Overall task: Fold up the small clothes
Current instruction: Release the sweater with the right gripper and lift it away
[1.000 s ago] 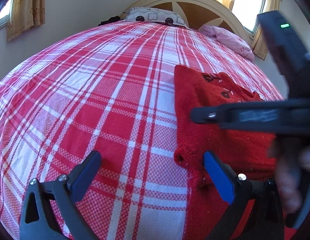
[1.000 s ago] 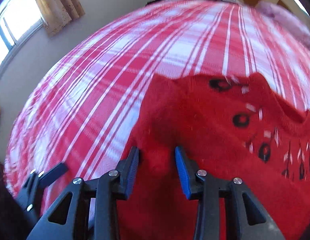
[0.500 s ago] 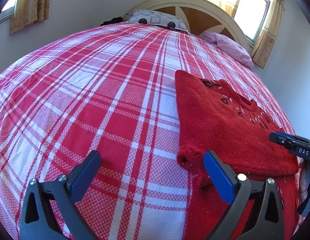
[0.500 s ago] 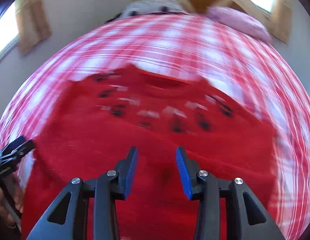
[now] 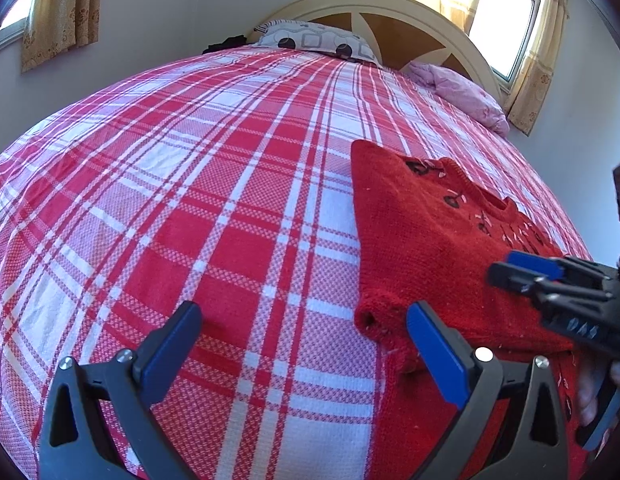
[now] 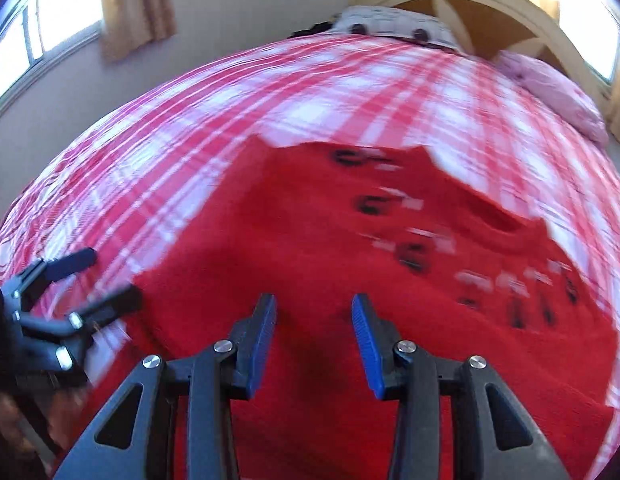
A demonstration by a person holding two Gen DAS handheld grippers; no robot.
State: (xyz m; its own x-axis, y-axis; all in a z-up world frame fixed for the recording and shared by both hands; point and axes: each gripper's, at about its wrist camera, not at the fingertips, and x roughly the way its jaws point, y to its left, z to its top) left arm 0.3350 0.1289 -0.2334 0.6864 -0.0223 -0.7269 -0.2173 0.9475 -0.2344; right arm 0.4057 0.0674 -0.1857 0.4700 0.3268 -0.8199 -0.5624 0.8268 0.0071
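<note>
The red sweater (image 5: 422,240) lies partly folded on the plaid bedspread (image 5: 213,184), the left gripper (image 5: 305,340) spread wide beside it and the right gripper (image 6: 314,336), marked "DAS", narrowly parted, holding nothing.

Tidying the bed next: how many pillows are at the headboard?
2: a grey patterned pillow at the middle of the headboard, a pink pillow to its right. Others may be hidden.

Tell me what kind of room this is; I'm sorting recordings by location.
A bedroom, most likely: a bed under a red-and-white plaid cover, an arched cream wooden headboard, and a grey patterned pillow and a pink pillow against it.
</note>
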